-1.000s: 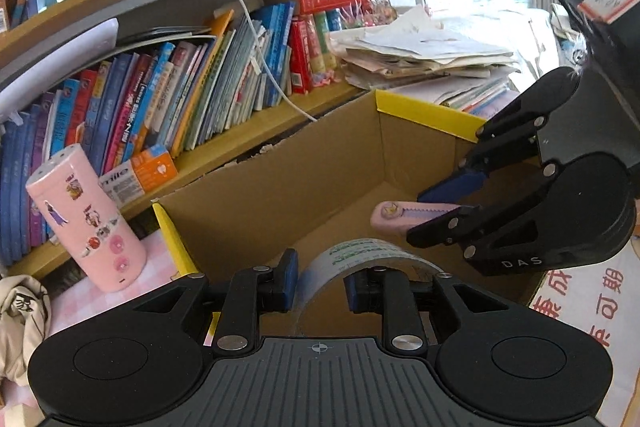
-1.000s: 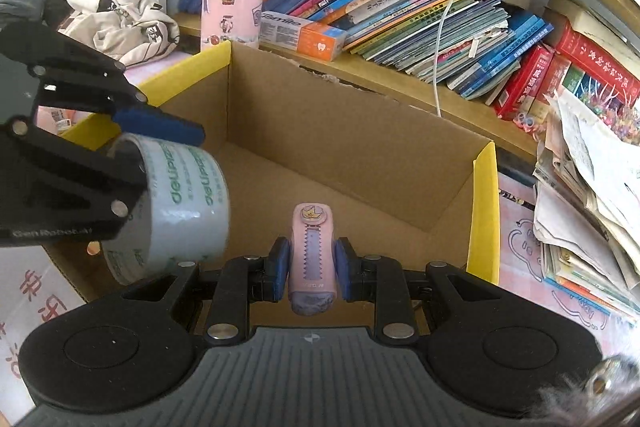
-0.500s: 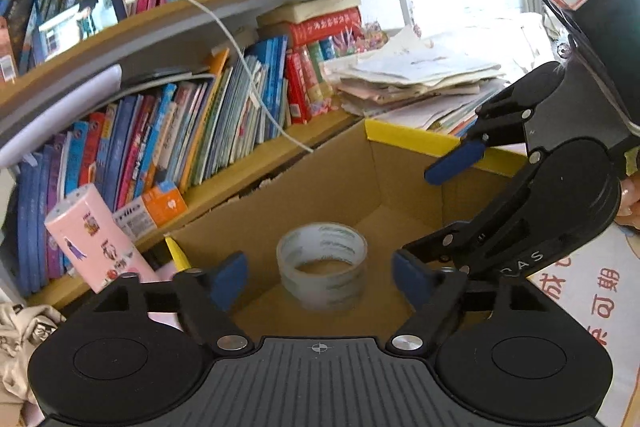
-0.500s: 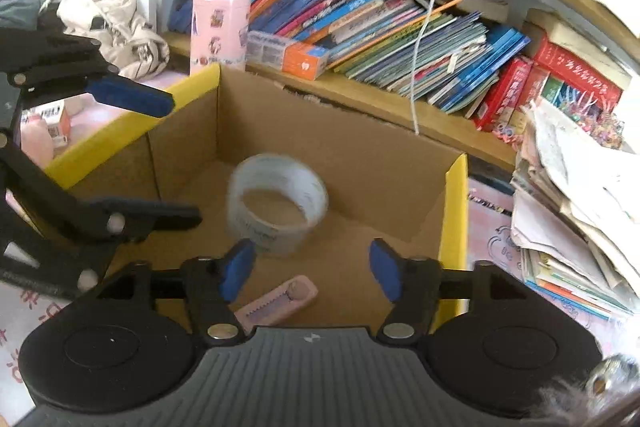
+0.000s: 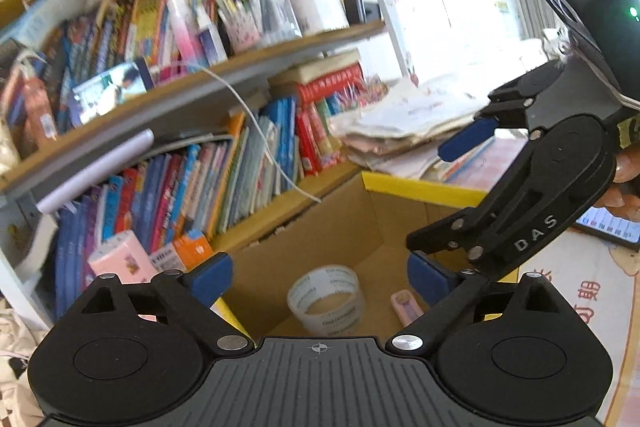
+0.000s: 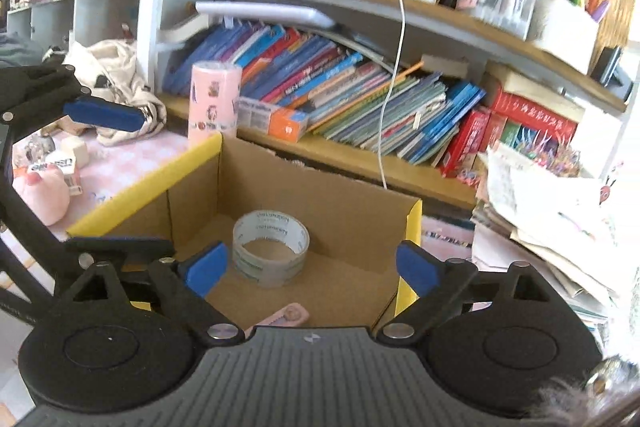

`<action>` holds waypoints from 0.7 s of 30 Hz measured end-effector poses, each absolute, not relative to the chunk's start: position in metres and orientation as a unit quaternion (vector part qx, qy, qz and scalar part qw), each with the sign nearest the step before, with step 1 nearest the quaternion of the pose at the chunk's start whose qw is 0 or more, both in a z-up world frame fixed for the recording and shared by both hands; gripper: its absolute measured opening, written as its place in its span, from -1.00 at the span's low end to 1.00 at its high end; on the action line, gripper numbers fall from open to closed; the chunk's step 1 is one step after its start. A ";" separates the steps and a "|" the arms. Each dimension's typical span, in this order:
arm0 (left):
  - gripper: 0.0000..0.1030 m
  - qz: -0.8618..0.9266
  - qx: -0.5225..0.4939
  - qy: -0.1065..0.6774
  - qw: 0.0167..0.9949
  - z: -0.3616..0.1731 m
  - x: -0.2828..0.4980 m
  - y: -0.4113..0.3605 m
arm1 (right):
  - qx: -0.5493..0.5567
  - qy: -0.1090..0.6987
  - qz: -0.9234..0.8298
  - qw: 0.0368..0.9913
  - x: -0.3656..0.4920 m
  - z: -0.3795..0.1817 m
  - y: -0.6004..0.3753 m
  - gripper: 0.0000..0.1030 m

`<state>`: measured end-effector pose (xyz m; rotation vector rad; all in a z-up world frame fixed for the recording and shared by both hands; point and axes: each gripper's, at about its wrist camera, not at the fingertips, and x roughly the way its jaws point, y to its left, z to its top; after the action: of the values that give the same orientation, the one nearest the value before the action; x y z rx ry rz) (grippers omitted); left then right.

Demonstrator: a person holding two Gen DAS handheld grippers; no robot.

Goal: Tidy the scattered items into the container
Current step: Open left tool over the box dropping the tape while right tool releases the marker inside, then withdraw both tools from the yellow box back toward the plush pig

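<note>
Blue-padded jaws just opening wide, empty, tape roll [image 6: 271, 247] in cardboard box [image 6: 352, 203]

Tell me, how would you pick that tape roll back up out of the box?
Come from straight above. The tape roll lies flat on the floor of the box, hole facing up, and the walls block any side approach. Probably best to put one finger down the hole and one outside, pinching the ring's wall. Choose the side away from the pink cutter, which lies apart from it, nearer the camera.

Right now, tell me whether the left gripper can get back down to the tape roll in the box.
Probably yes: the left gripper stands open above the box, and the tape roll lies uncovered on its floor.
</note>
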<state>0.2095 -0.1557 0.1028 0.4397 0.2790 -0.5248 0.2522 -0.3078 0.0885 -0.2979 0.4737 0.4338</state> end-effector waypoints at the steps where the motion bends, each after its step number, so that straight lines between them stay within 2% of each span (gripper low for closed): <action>1: 0.87 -0.256 0.212 0.130 0.934 0.106 0.205 -0.153 | -0.146 0.228 0.211 0.939 0.248 0.090 -0.309 0.79; 9: 0.92 -0.247 0.173 0.113 0.947 0.121 0.175 -0.129 | -0.139 0.201 0.207 0.947 0.210 0.099 -0.317 0.83; 21: 0.94 -0.244 0.152 0.112 0.951 0.107 0.124 -0.098 | -0.134 0.196 0.235 0.943 0.157 0.088 -0.305 0.90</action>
<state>0.1237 -0.0980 0.1075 0.3082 0.2284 -0.4961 0.1565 -0.3046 0.0885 -0.2731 0.4004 0.4788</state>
